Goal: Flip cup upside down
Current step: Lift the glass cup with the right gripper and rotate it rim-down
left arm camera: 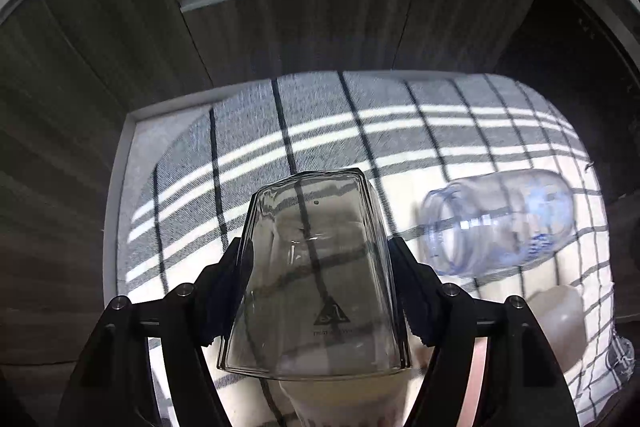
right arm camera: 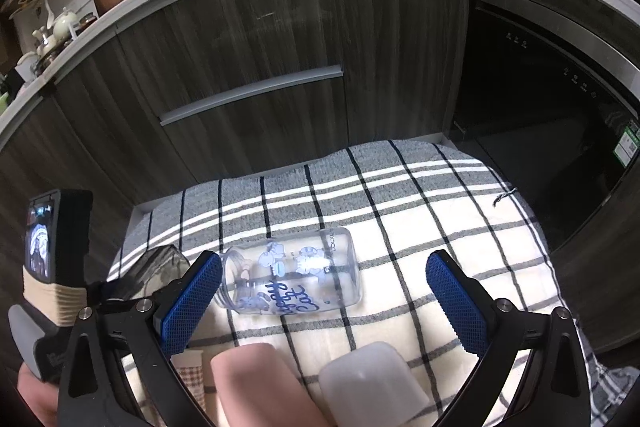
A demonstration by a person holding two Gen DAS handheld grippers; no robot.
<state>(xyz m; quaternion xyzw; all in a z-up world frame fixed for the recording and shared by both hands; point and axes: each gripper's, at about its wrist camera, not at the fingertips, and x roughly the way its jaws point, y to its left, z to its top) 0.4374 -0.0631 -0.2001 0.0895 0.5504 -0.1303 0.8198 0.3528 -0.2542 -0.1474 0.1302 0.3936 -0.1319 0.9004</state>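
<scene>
A clear glass cup [left arm camera: 316,275] is held in the left gripper [left arm camera: 320,291], whose black fingers [left arm camera: 236,283] are clamped on its two sides about midway up the wall. In the left wrist view the cup's closed base points to the far side and its wide open rim lies nearest the camera, so it appears to be caught partway through being turned over, or already inverted; which of these cannot be told from this angle. The side grip seems chosen so that the cup can be rotated freely about the fingers without the rim being touched.

Below lies a grey, white and black checked cloth [left arm camera: 400,131], spread over a low surface in front of dark wood-grain cabinet doors [left arm camera: 280,27]. The cloth is probably there to soften the set-down of glassware.

To the right of the cup, a clear jar with blue printing [right arm camera: 292,279] lies on its side on the cloth, its mouth towards the left. It is apart from the cup.

The right gripper [right arm camera: 324,295] is held above the near part of the cloth with its blue-padded fingers [right arm camera: 192,303] wide apart and nothing between them; the jar is seen beyond them, not gripped. At the near edge, a pink cup [right arm camera: 260,383] and a white cup [right arm camera: 376,383] stand close side by side with closed ends uppermost, apparently already upside down.
</scene>
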